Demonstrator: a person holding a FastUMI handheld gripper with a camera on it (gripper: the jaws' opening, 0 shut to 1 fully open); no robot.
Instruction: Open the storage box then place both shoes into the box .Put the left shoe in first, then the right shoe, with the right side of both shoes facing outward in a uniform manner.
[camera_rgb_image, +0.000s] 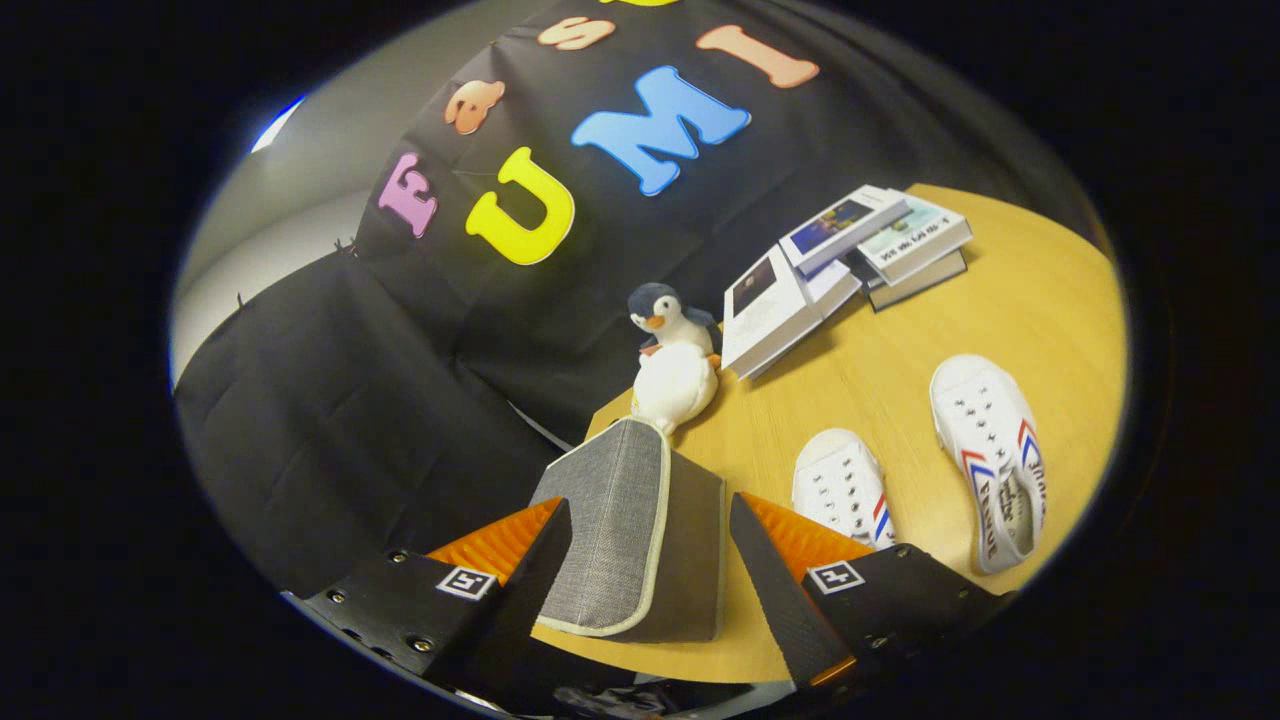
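A grey fabric storage box (632, 530) with pale piping stands on the wooden table, its lid closed. My gripper (650, 515) is open, with one finger on each side of the box and gaps showing, so neither finger presses on it. Two white canvas shoes with red and blue side stripes lie to the right of the box. The nearer shoe (840, 488) sits just beyond the right finger (790, 545) and is partly hidden by it. The farther shoe (990, 455) lies further right, sole down, with its opening toward me.
A plush penguin (672, 362) sits just behind the box near the table's far edge. Several books (840, 265) lie stacked and fanned at the back right. The round wooden table (900, 360) ends close behind the box, with black cloth beyond.
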